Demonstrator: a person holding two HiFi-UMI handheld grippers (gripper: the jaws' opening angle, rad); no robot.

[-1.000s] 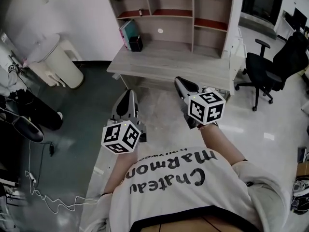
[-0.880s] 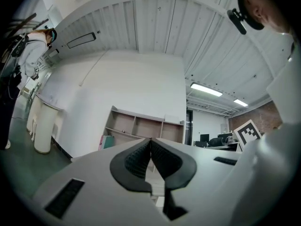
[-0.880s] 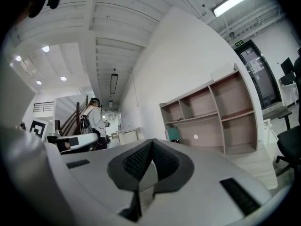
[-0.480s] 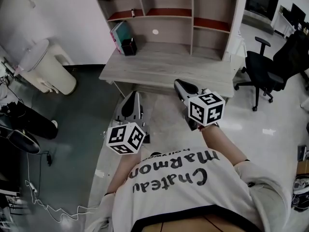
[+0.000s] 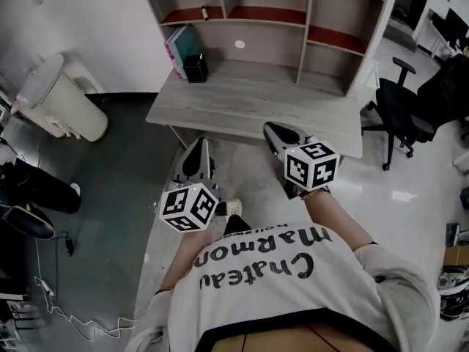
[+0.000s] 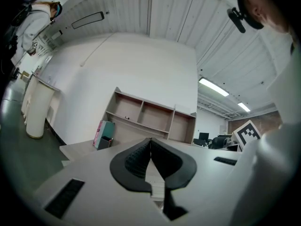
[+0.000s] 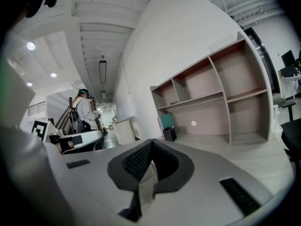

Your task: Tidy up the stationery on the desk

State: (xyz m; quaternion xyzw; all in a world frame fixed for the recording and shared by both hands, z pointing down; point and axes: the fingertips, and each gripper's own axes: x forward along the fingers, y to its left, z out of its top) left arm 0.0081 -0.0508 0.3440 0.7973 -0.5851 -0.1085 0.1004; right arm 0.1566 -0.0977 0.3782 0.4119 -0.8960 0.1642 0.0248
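Note:
A grey wooden desk (image 5: 249,101) with a hutch of open shelves (image 5: 308,20) stands ahead of me. At its back left lean pink and teal books (image 5: 178,50), with a black pen holder (image 5: 195,68) beside them. A small dark item (image 5: 204,12) lies on the upper left shelf. My left gripper (image 5: 198,144) and right gripper (image 5: 270,127) hover short of the desk's front edge, both shut and holding nothing. The left gripper view shows its jaws (image 6: 150,139) meeting, with the books (image 6: 102,133) far beyond. In the right gripper view the jaws (image 7: 151,141) also touch, and the pen holder (image 7: 169,134) is distant.
A white lidded bin (image 5: 62,97) stands left of the desk. A black office chair (image 5: 410,116) is at the right. Dark bags (image 5: 29,189) and a white cable (image 5: 66,299) lie on the floor at left. A person (image 7: 84,109) stands far off.
The desk has come closer and sits lower in the head view. Both grippers have advanced toward it, still shut and holding nothing.

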